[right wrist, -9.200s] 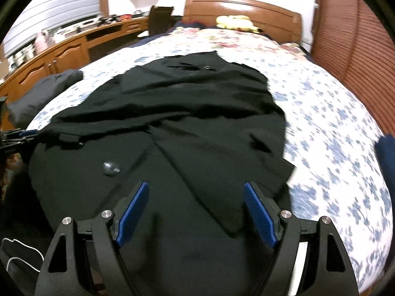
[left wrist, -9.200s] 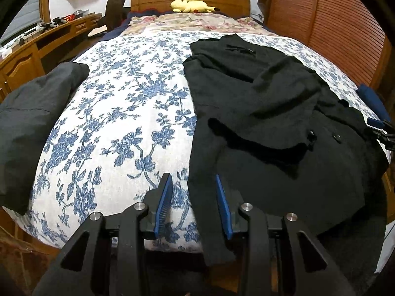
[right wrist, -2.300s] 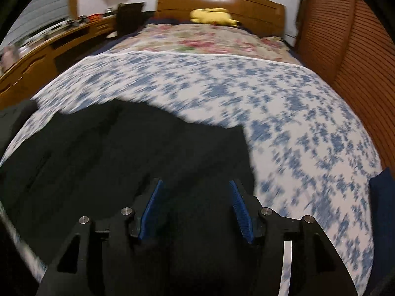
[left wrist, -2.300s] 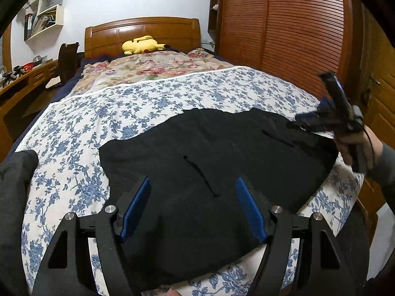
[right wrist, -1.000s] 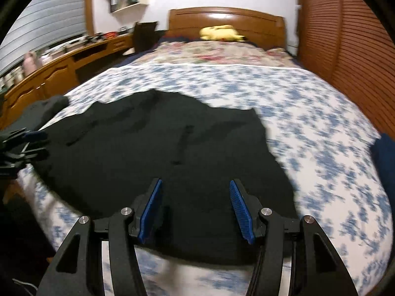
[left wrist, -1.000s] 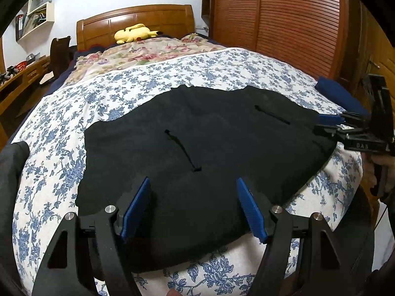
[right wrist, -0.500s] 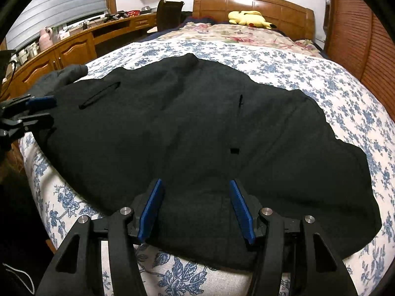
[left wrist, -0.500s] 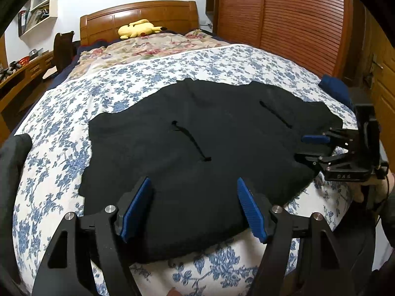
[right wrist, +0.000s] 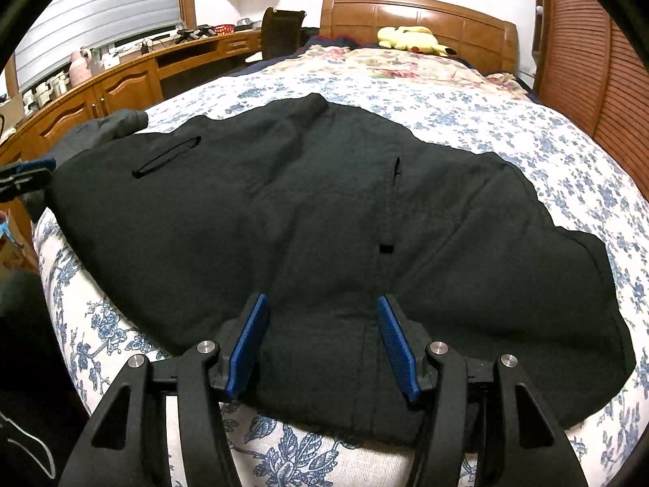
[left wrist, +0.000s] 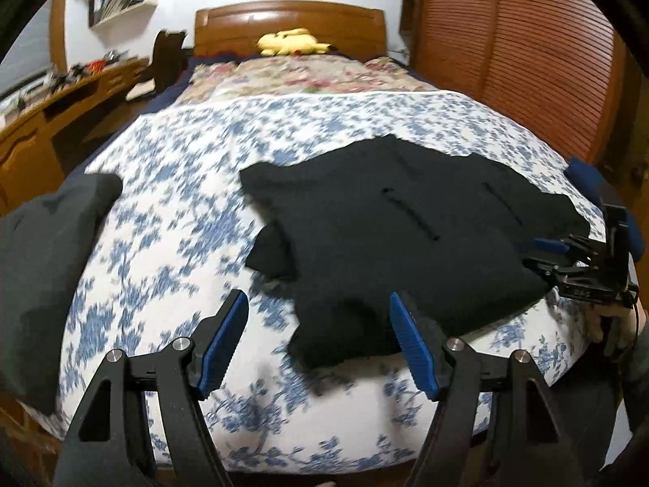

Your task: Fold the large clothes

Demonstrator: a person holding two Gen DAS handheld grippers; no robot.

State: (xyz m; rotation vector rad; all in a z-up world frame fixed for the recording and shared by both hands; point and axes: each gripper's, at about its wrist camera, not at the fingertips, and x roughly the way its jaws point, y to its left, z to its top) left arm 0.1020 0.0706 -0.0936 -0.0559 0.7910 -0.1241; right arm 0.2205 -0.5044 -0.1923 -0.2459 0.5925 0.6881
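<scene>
Fingers (left wrist: 222, 336) of the left gripper (left wrist: 318, 339) gape wide, holding nothing above the near edge of the bed (left wrist: 170, 219). Right gripper (right wrist: 322, 345) sits parted too, empty, over the hem of the black coat (right wrist: 324, 223), which lies spread across the floral bedspread.

This is a bedroom in a home. A large bed (left wrist: 284, 130) with a wooden headboard (left wrist: 290, 20) and a blue flowered cover fills the room. A yellow plush toy (right wrist: 409, 38) lies near the pillows. A long wooden counter (right wrist: 134, 77) stands along the wall, and a louvered wooden wardrobe (left wrist: 507, 48) is beside the bed.
</scene>
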